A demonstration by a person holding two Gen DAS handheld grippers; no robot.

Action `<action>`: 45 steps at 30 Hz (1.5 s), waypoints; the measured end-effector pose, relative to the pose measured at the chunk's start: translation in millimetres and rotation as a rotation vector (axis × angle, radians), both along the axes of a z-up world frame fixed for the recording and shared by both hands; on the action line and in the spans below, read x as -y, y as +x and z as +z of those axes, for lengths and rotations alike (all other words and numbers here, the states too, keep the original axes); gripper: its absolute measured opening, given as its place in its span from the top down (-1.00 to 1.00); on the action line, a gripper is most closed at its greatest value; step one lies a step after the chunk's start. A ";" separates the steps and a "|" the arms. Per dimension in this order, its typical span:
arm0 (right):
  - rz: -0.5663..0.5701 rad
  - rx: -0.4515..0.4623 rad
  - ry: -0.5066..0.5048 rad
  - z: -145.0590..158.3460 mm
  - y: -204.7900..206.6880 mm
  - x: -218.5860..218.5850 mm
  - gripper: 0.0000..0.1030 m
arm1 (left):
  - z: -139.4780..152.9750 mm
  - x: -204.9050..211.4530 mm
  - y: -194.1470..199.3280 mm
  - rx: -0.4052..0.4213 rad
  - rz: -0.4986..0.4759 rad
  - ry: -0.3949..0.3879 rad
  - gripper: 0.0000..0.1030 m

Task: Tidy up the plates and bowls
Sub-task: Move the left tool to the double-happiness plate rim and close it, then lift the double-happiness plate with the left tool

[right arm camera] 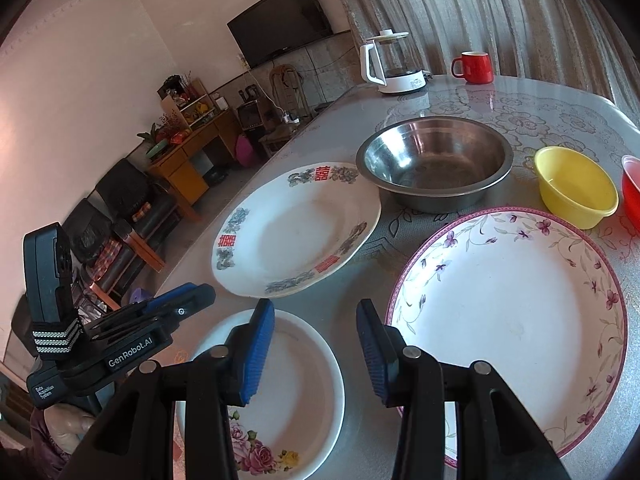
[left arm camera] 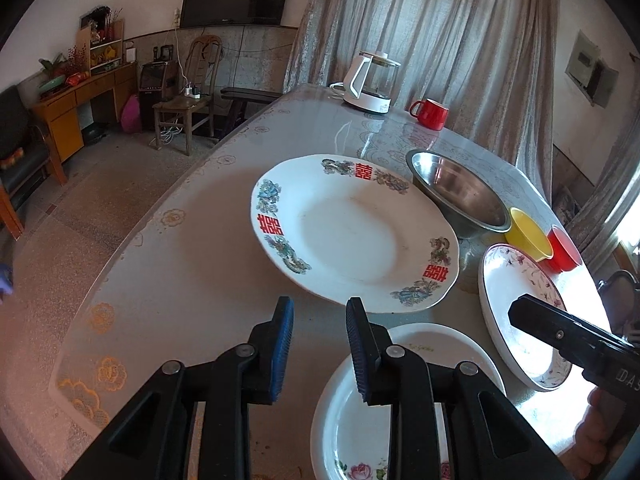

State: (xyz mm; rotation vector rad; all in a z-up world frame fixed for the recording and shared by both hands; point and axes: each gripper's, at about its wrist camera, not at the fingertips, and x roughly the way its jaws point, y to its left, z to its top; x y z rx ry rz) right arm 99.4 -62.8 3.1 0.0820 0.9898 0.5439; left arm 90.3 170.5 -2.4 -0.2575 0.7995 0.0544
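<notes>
Both tools empty, left tool (left arm camera: 320,344) and right tool (right arm camera: 316,352) part-open above small rose-printed white plate (right arm camera: 296,380); judgement: straddle its rim squarely before lifting off bench (right arm camera: 352,308).

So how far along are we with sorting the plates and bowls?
Nothing looks stacked yet. Three plates lie separately on the table: the red-character plate, the purple-flower plate and the rose plate. The steel bowl, yellow bowl and red bowl stand apart too. Both the left gripper and right gripper hold nothing, hovering over the near plates. All the stacking remains.
</notes>
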 end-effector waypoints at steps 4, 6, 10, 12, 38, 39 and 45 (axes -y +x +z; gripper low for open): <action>-0.003 -0.019 0.019 -3.0 9.1 -3.8 0.16 | -3.9 -19.4 2.6 -0.006 0.037 -0.013 0.46; -0.006 -0.030 0.021 -5.9 15.1 -5.6 0.15 | -4.5 -27.1 5.9 -0.009 0.047 -0.014 0.46; -0.023 -0.049 0.027 -10.8 30.9 -7.7 0.12 | -4.0 -40.4 21.0 -0.007 0.060 -0.024 0.38; -0.040 -0.067 0.034 -14.6 41.3 -8.2 0.12 | -5.6 -47.4 32.5 -0.010 0.067 -0.029 0.30; -0.061 -0.140 -0.092 -57.9 114.8 -43.0 0.05 | -38.7 -56.4 142.2 -0.068 -0.062 -0.095 0.34; -0.057 -0.135 -0.103 -57.2 114.6 -44.1 0.05 | -38.4 -55.9 141.4 -0.068 -0.062 -0.090 0.34; 0.015 -0.094 -0.221 -57.3 107.7 -56.6 0.04 | -39.3 -62.4 122.4 -0.085 -0.068 -0.158 0.49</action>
